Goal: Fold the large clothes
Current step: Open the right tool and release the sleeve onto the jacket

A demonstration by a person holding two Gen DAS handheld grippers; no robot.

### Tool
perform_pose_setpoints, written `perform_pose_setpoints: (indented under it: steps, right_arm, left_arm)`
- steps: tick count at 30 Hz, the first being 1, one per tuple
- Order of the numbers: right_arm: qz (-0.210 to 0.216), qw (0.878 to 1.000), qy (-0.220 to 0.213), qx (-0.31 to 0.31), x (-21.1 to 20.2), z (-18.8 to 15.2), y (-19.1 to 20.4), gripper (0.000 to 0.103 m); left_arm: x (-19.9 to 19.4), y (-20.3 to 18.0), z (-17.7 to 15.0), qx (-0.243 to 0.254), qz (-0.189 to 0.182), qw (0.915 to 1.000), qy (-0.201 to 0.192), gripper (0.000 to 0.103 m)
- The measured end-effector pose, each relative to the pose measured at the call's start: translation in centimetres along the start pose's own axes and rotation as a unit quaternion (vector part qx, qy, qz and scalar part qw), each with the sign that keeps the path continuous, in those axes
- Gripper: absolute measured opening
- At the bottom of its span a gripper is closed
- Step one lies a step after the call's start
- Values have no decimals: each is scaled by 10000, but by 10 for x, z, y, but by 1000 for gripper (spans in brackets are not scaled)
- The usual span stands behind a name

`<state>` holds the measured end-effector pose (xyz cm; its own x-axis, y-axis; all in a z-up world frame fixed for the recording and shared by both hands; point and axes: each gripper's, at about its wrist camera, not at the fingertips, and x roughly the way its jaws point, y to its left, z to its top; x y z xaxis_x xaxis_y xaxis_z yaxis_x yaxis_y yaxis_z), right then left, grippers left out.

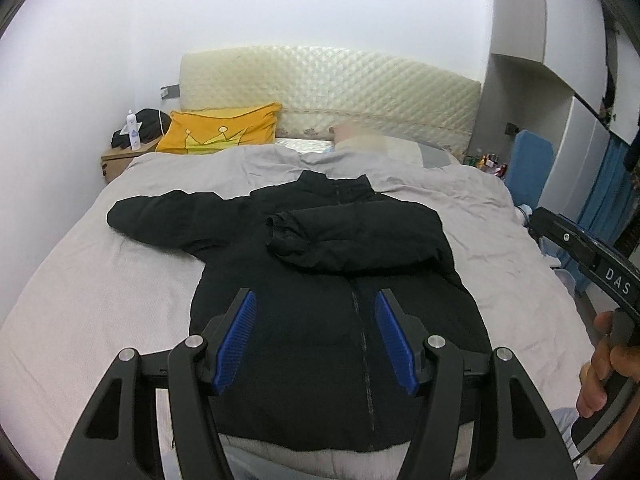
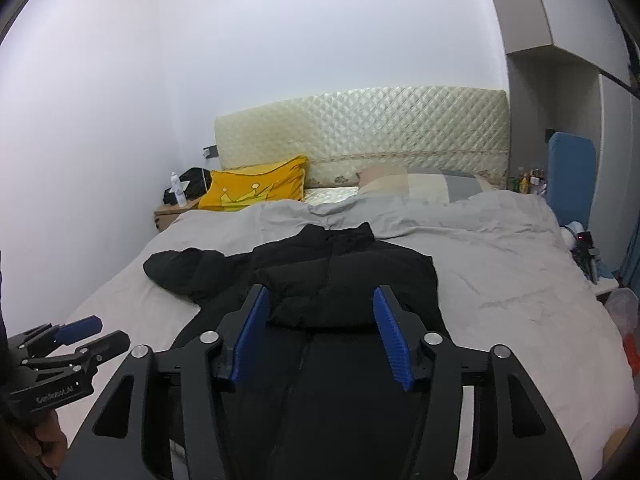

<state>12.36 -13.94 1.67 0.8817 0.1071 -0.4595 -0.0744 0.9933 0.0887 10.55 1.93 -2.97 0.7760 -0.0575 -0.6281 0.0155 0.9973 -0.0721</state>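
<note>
A black puffer jacket (image 1: 320, 264) lies front up on the grey bed cover (image 1: 100, 280), collar toward the headboard. Its right sleeve (image 1: 352, 236) is folded across the chest. Its left sleeve (image 1: 156, 220) stretches out to the left. My left gripper (image 1: 316, 300) is open and empty above the jacket's lower front. My right gripper (image 2: 320, 296) is open and empty above the jacket (image 2: 340, 280), near the folded sleeve (image 2: 348, 284). The left gripper (image 2: 96, 334) also shows at the lower left of the right wrist view.
A quilted cream headboard (image 1: 332, 88) stands at the far end. A yellow pillow (image 1: 220, 130) and a grey-beige pillow (image 2: 420, 184) lie by it. A nightstand (image 1: 120, 156) with a bottle is at the far left. A blue board (image 1: 528, 168) and clutter stand at the right.
</note>
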Motion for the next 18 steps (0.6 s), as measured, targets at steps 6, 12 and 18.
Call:
perform_pose_setpoints:
  steps: [6, 12, 18]
  right_arm:
    - [-76, 9999, -40, 56, -25, -24, -3, 58]
    - [-186, 9996, -190, 39, -45, -55, -8, 69]
    - [-154, 9996, -135, 173, -41, -98, -23, 69]
  left_arm:
    - [-18, -4, -24, 63, -80, 9999, -28, 63]
    - [-24, -1, -49, 75, -120, 9999, -41, 63]
    - [-14, 2, -77, 60, -167, 9998, -78, 63]
